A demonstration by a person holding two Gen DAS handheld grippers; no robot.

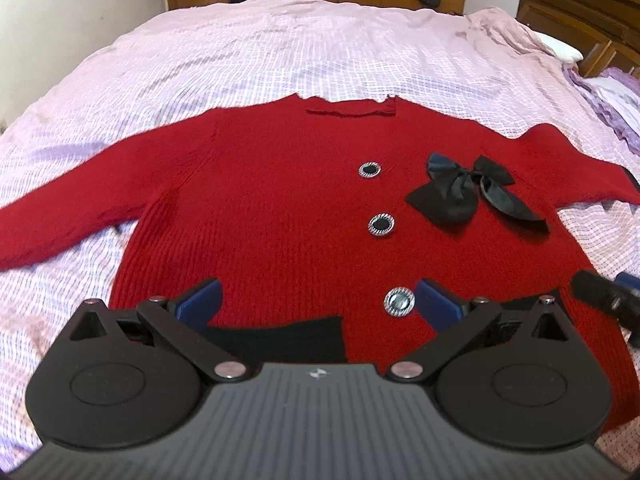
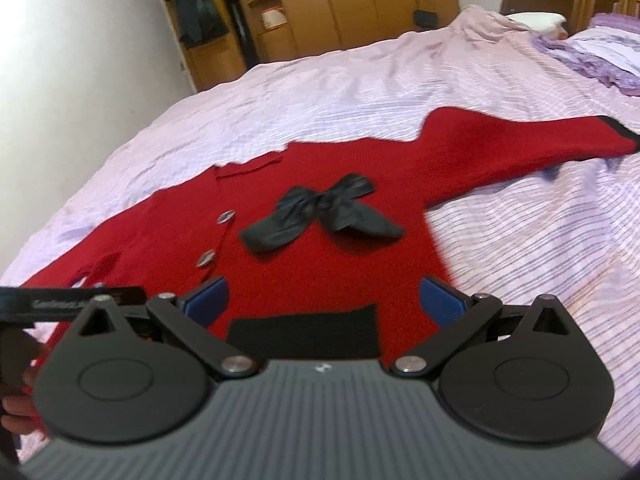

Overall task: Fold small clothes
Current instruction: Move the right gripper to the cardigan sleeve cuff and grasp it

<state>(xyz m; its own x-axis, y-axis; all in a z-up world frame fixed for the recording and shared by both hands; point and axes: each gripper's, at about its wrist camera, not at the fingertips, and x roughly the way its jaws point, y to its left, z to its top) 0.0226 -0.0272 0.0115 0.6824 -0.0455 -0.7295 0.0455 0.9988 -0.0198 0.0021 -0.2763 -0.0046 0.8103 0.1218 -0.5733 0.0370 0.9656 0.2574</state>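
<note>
Holding both tools gaping over the bed (image 1: 280, 52), we see a red sweater (image 1: 280, 208) spread flat; wooden cupboards (image 2: 360, 0) stand beyond.

The left tool (image 1: 318, 300) and right tool (image 2: 323, 300) grip nothing.

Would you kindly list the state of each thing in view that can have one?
red sweater: lying flat, front up, unfolded, sleeves spread out
buttons: three visible down the front
black bow: lying loosely tied on the chest
bedsheet: spread, wrinkled
left gripper: open, empty
right gripper: open, empty
</note>
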